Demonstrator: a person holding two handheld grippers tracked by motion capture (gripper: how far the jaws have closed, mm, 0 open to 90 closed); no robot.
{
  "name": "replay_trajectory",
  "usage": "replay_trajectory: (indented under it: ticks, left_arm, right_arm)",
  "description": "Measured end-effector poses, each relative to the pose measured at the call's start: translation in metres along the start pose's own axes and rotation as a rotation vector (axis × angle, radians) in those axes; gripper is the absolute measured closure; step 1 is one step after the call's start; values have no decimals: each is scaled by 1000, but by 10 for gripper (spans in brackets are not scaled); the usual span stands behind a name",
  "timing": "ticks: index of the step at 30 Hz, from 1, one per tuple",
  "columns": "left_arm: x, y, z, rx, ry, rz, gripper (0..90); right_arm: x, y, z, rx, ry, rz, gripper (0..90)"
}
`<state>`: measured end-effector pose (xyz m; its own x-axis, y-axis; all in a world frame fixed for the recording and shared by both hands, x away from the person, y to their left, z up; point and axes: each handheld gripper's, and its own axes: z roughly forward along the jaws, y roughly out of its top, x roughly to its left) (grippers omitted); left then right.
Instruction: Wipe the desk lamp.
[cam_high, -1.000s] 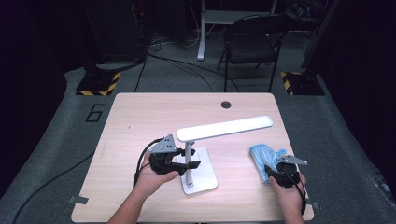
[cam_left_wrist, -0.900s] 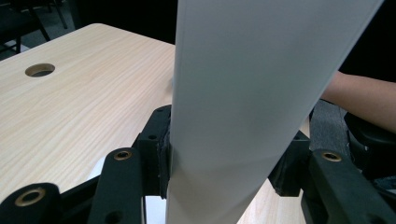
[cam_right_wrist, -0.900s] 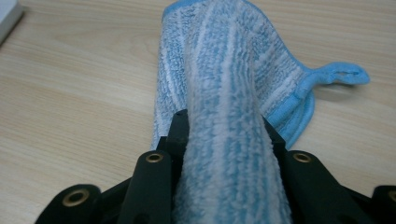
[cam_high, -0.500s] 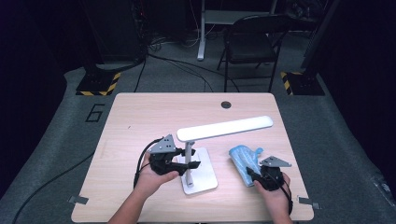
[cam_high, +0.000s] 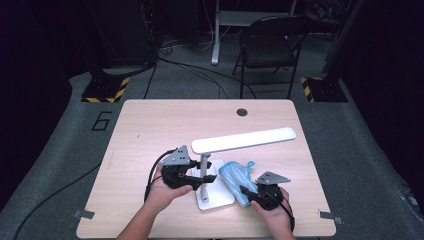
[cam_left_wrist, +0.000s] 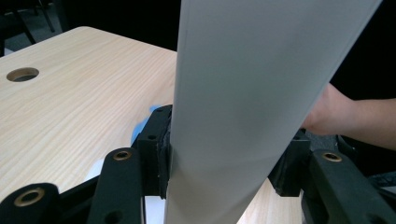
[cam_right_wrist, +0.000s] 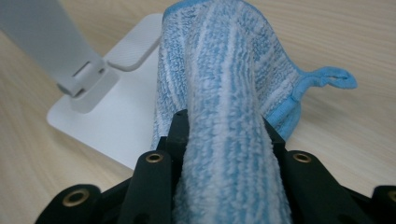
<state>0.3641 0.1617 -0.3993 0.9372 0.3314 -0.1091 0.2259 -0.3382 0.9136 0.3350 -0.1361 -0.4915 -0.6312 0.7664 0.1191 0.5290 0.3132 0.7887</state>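
Note:
A white desk lamp stands at the table's front middle, with a long flat head (cam_high: 243, 140), a thin post (cam_high: 204, 167) and a square base (cam_high: 215, 197). My left gripper (cam_high: 200, 181) is shut on the post, whose pale face (cam_left_wrist: 252, 102) rises between the two black jaws in the left gripper view. A blue and white striped cloth (cam_high: 236, 176) lies against the right edge of the base. My right gripper (cam_high: 247, 192) is shut on its near end. In the right gripper view the cloth (cam_right_wrist: 224, 84) bulges up between the jaws and drapes over the base (cam_right_wrist: 126, 116).
The wooden table (cam_high: 150, 130) has a round cable hole (cam_high: 242, 112) near its far edge. A black folding chair (cam_high: 267, 45) stands behind the table. Cables run across the grey floor on the left.
My right gripper has carried the cloth leftward from near the table's right edge up to the lamp base. The left gripper and the lamp have stayed put.

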Motion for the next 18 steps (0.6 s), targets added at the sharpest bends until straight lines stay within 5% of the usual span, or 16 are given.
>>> replay_trajectory:
  ticks: [9, 18]
  left_arm:
    - [-1, 0, 0, -3, 0, 4, 497]
    - [-1, -1, 0, -7, -4, -2, 497]
  right_arm:
    - [30, 4, 22, 41, 72, -72, 654]
    - [40, 4, 37, 67, 48, -142, 651]
